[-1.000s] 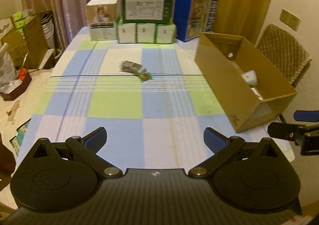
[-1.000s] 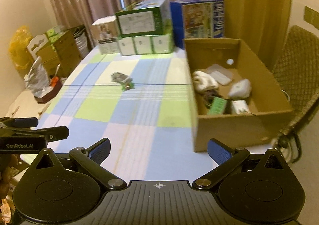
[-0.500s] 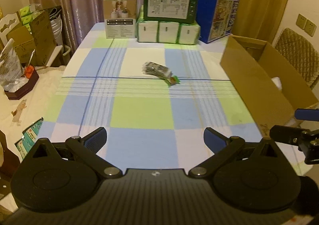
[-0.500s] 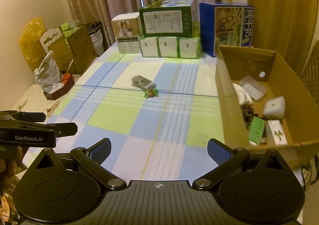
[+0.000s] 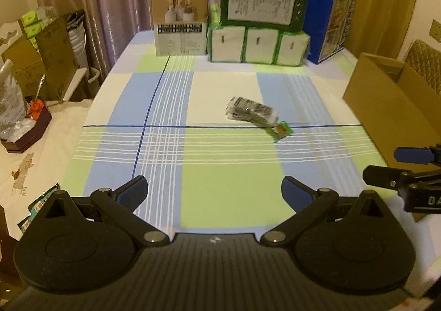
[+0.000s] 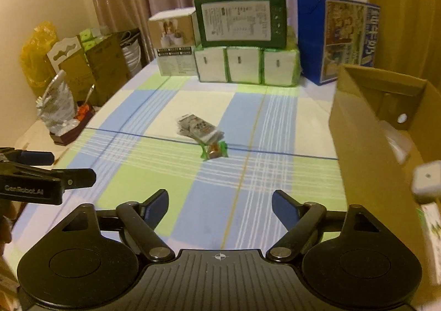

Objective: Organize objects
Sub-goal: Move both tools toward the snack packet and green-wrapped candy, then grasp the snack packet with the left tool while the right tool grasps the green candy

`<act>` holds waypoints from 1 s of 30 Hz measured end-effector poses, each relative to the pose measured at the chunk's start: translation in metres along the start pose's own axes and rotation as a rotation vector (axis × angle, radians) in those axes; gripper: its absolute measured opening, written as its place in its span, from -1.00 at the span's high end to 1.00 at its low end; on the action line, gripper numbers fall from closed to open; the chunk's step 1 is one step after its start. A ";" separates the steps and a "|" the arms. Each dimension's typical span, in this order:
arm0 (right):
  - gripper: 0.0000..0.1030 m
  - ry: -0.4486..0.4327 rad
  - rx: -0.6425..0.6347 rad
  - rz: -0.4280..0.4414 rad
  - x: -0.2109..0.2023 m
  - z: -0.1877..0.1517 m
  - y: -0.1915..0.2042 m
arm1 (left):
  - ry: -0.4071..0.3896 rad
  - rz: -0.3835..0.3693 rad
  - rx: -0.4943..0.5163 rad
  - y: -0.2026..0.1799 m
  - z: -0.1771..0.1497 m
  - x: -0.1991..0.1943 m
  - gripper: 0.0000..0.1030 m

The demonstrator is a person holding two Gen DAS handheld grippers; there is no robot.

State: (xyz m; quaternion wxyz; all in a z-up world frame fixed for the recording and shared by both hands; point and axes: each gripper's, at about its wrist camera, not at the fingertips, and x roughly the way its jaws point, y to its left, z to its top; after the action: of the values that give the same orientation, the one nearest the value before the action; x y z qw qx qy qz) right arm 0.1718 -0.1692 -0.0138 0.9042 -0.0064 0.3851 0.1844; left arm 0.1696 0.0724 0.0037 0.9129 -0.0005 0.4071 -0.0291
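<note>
Packet (image 5: 251, 112) long axis slanting toward cardboard box (image 5: 386, 107), both grippers' fingers (image 5: 132, 194) spread, empty.

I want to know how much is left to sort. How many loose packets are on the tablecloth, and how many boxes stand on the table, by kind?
Loose packets: 2, a grey-printed packet and a small green packet.
Open cardboard box: 1.
Closed boxes at the far end: 6.
Total: 9.

Both wrist views low over near table (image 5: 220, 173) edge, facing far boxes (image 6: 242, 21), side by side
</note>
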 end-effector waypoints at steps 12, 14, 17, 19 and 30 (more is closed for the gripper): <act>-0.25 -0.010 -0.078 0.026 0.095 0.008 0.006 | 0.044 0.023 0.033 0.021 0.023 0.078 -0.97; -0.19 -0.020 -0.093 0.025 0.105 0.009 0.007 | 0.042 0.024 0.045 0.021 0.027 0.085 -0.97; -0.14 -0.028 -0.104 0.022 0.119 0.012 0.004 | 0.030 0.020 0.066 0.019 0.033 0.096 -0.96; -0.12 -0.026 -0.103 0.013 0.129 0.014 0.001 | 0.026 0.009 0.069 0.018 0.037 0.104 -0.96; 0.10 -0.026 -0.151 0.002 0.159 0.021 0.003 | 0.030 -0.015 0.072 0.018 0.042 0.129 -0.95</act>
State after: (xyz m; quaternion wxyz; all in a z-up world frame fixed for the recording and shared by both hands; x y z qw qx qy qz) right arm 0.2863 -0.1105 -0.1098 0.9058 -0.0720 0.3585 0.2140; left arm 0.2879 0.0822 -0.0647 0.9058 0.0300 0.4195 -0.0507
